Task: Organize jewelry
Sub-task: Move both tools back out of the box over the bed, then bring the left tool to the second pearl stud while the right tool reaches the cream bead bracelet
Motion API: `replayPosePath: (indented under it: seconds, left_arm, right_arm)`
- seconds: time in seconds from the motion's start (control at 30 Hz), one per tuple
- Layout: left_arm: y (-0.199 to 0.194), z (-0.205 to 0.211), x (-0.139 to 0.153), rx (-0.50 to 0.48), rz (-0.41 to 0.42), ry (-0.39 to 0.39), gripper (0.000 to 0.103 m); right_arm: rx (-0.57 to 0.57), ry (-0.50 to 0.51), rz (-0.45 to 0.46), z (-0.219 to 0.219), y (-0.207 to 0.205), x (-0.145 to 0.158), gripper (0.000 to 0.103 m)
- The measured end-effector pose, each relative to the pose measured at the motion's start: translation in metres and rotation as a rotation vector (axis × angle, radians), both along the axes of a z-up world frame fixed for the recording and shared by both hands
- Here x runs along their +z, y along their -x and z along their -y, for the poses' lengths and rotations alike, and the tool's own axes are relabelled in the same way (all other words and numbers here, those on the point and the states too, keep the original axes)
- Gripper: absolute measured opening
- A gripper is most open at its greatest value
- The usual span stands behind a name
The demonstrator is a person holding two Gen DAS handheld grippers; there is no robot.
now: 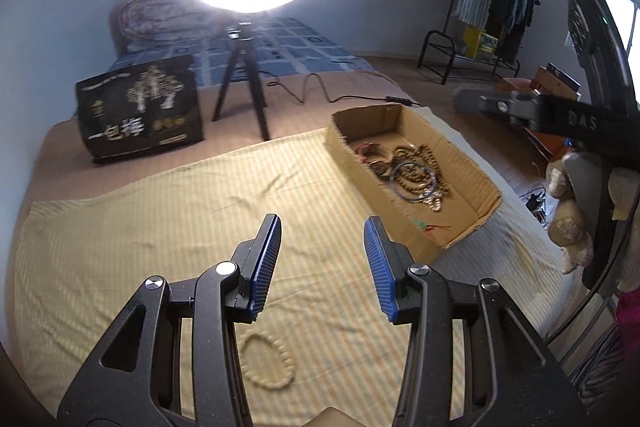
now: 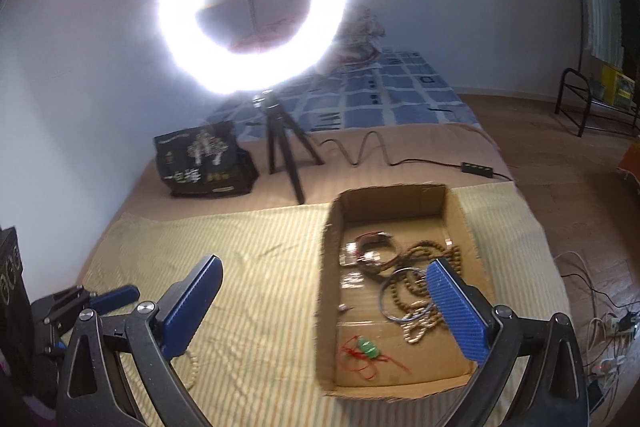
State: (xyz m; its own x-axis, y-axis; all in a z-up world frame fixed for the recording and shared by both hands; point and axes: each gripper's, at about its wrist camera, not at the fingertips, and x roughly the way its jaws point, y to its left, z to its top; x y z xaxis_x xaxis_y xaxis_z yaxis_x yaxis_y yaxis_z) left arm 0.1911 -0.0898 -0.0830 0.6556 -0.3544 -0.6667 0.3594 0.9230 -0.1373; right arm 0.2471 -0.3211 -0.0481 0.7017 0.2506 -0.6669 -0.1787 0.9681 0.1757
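While the pale beaded bracelet (image 1: 269, 363) lies apart on the yellow striped cloth (image 1: 160, 227), outside the shallow cardboard box (image 2: 326, 307) of tangled jewelry, it may be overlooked; both grippers' jaws are spread and empty; snagging is risked.

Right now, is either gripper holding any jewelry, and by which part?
No. The left gripper and the right gripper are both open and empty; the bead bracelet lies on the cloth.
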Motion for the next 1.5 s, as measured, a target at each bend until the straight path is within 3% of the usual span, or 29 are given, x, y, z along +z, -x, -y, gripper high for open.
replayPosePath:
  seconds: [0.47, 0.8, 1.13, 1.23, 1.5]
  left_arm:
    - [0.014, -0.087, -0.018, 0.121, -0.057, 0.004, 0.044]
    - [0.039, -0.110, -0.049, 0.107, -0.126, -0.029, 0.044]
    - [0.062, -0.118, -0.102, 0.082, -0.286, -0.004, 0.043]
    - [0.066, -0.117, -0.111, 0.089, -0.308, -0.011, 0.034]
    - [0.069, -0.110, -0.124, 0.087, -0.328, -0.029, 0.033]
  right_arm:
    - [0.206, 0.059, -0.085, -0.080, 0.020, -0.039, 0.103]
    - [0.333, 0.117, -0.214, -0.127, 0.034, -0.090, 0.103]
    - [0.405, 0.165, -0.316, -0.159, 0.037, -0.128, 0.088]
    - [0.410, 0.156, -0.347, -0.161, 0.035, -0.134, 0.081]
    - [0.415, 0.174, -0.375, -0.170, 0.035, -0.150, 0.069]
